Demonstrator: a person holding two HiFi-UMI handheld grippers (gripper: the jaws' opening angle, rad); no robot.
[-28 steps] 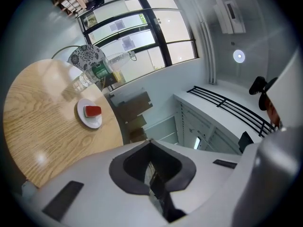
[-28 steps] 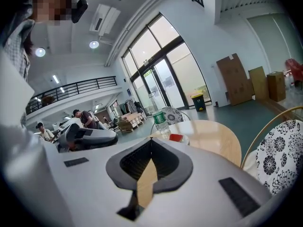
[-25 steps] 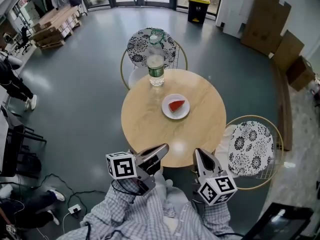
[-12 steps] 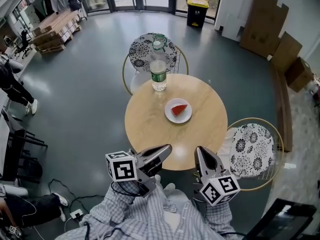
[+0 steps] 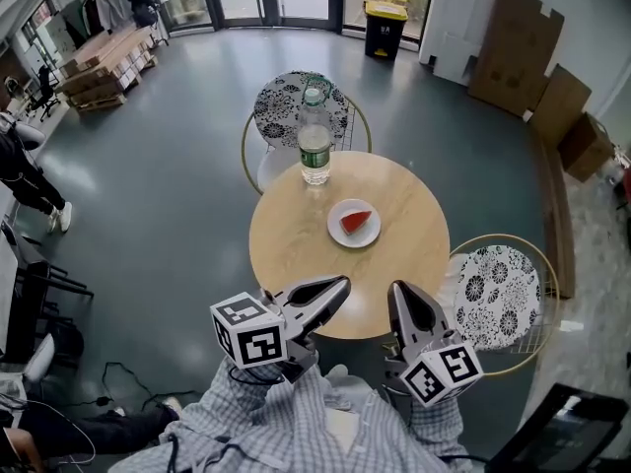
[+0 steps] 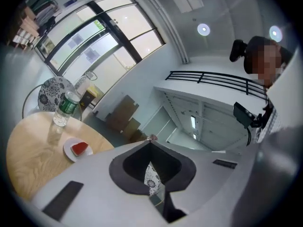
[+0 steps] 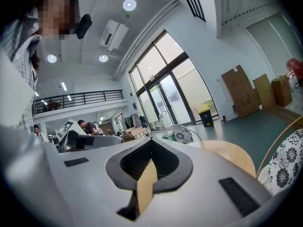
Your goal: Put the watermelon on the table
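Head view: the watermelon [image 5: 356,221] slice lies on a plate [image 5: 336,235] in the middle of the worktop [image 5: 296,254], with a bottle [image 5: 315,146] at twelve o'clock. The task looks done, and the next move seems only to keep clear. The left gripper [image 5: 338,285] and right gripper [image 5: 398,290] hover at six o'clock, roughly level.

Left gripper view: jaws pressed together, nothing between.

Right gripper view: jaws likewise together, empty.

left hand-held gripper [image 6: 150,142]: jaws together | table [image 6: 28,167]: watermelon [image 6: 80,148] on plate [image 6: 68,152] | bottle [image 6: 66,107] upright near plate
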